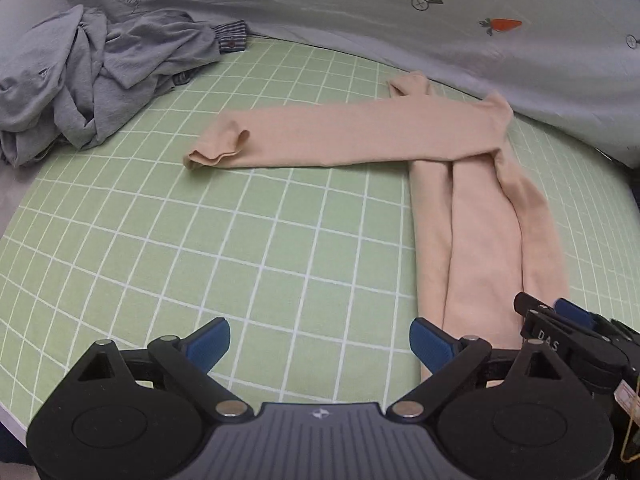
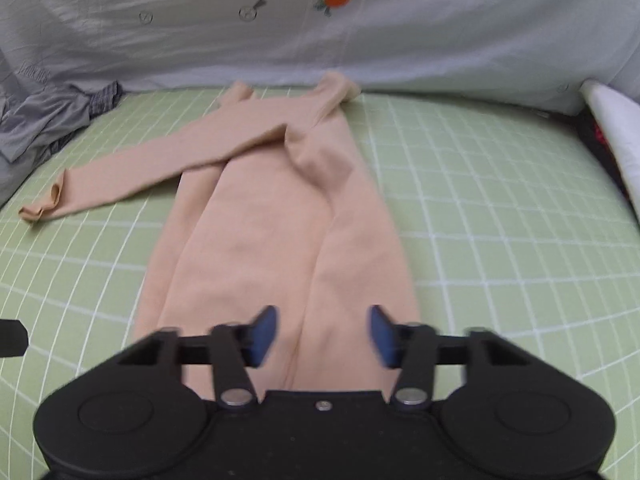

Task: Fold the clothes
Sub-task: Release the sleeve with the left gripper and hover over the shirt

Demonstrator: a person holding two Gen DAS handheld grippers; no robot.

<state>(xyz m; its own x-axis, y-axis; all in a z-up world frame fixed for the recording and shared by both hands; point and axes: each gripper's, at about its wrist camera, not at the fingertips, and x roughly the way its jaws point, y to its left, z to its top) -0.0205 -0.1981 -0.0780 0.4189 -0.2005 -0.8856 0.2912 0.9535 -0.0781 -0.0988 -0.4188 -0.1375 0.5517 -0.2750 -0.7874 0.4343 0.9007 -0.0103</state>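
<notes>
A beige long-sleeved garment (image 1: 480, 220) lies on the green checked sheet (image 1: 200, 240), folded into a narrow strip, with one sleeve (image 1: 320, 140) laid across to the left. My left gripper (image 1: 322, 342) is open over bare sheet; its right pad (image 1: 430, 344) sits at the strip's near left edge. The right gripper's tip (image 1: 560, 318) shows over the strip's near right side. In the right wrist view the garment (image 2: 272, 220) runs straight ahead, and my right gripper (image 2: 323, 334) hovers above its near end, jaws apart, pads not pressing the cloth.
A crumpled grey shirt (image 1: 80, 80) lies at the far left, also visible as a grey heap (image 2: 48, 120). A pale quilt with carrot prints (image 1: 400, 20) bounds the far side. A white fold (image 2: 616, 128) rises at the right edge.
</notes>
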